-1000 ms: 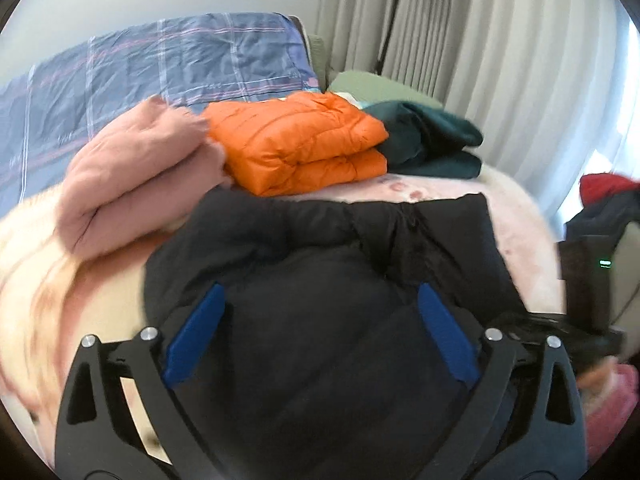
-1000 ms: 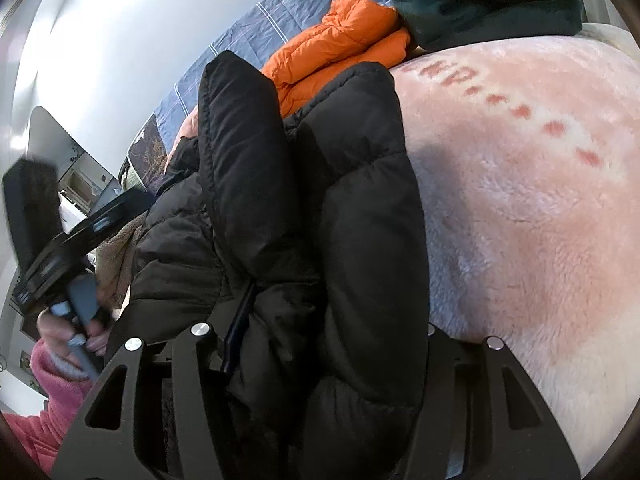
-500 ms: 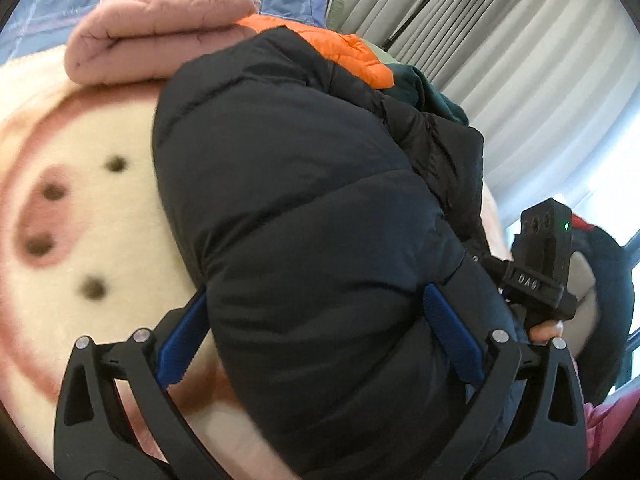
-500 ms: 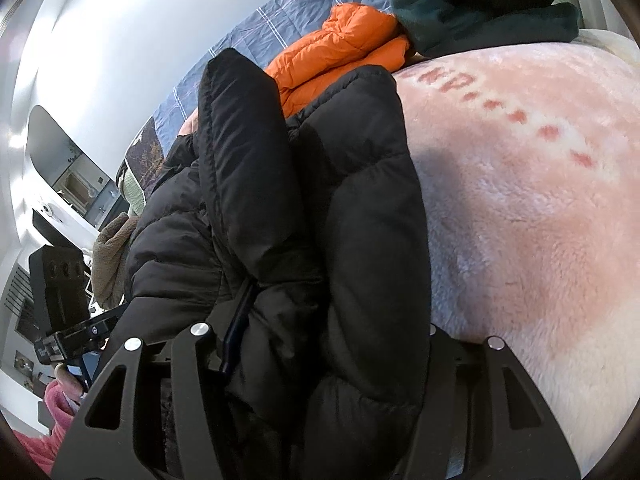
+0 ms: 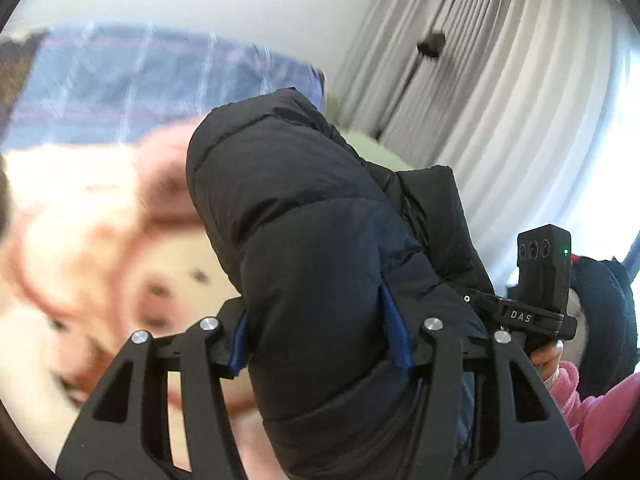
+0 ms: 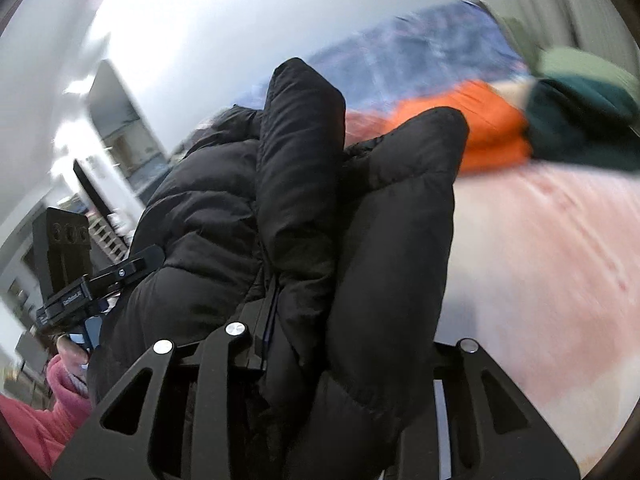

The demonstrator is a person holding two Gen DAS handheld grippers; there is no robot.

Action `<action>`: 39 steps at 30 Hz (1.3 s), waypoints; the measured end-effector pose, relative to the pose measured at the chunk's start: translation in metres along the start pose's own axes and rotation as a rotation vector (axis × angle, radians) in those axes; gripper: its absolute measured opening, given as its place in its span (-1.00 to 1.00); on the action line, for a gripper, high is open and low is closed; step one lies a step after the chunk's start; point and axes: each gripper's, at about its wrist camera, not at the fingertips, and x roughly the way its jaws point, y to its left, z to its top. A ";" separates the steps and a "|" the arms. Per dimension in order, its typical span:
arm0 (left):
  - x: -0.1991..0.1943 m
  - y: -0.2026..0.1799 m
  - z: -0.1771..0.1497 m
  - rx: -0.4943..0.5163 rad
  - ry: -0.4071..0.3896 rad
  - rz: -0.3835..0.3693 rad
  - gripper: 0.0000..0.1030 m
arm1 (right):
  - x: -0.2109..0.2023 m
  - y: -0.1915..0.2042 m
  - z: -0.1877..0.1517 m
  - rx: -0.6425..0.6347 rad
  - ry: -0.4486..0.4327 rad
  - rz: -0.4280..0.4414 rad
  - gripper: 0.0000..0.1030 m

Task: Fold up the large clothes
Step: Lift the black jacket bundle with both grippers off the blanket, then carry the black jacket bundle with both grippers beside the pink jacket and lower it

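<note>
A black puffer jacket (image 5: 320, 220) hangs bunched up above the bed, gripped from both sides. My left gripper (image 5: 320, 332) has its blue pads (image 5: 394, 328) pressed into a thick fold of it, jaws closing. In the right wrist view the same jacket (image 6: 304, 184) fills the middle. My right gripper (image 6: 344, 340) pinches a doubled fold, jaws closing, its right finger buried in fabric. Each view shows the other gripper beside the jacket: the right gripper (image 5: 544, 280) and the left gripper (image 6: 68, 264), both in a person's hands.
A pink plush blanket (image 6: 540, 248) covers the bed. At its far side lie a folded orange jacket (image 6: 492, 128), a dark green garment (image 6: 580, 128) and a blue plaid cover (image 5: 120, 80). Grey curtains (image 5: 500, 80) hang on the right. A pink sleeve (image 5: 584, 400) is close by.
Both grippers have risen and carried the jacket up off the blanket. The left jaws, wide before, have narrowed onto a fold. The right jaws squeeze their fold tighter. The background is blurred by motion.
</note>
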 end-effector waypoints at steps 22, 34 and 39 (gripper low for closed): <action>0.008 0.274 0.166 0.052 -0.060 0.516 0.08 | 0.395 0.112 0.186 -0.173 0.164 0.025 -0.38; 0.140 0.344 0.087 0.161 0.189 0.848 0.06 | 0.485 0.080 0.144 -0.372 0.239 -0.225 -0.20; 0.136 0.339 0.090 0.165 0.197 0.856 0.06 | 0.393 0.096 0.150 -0.259 0.084 -0.167 0.13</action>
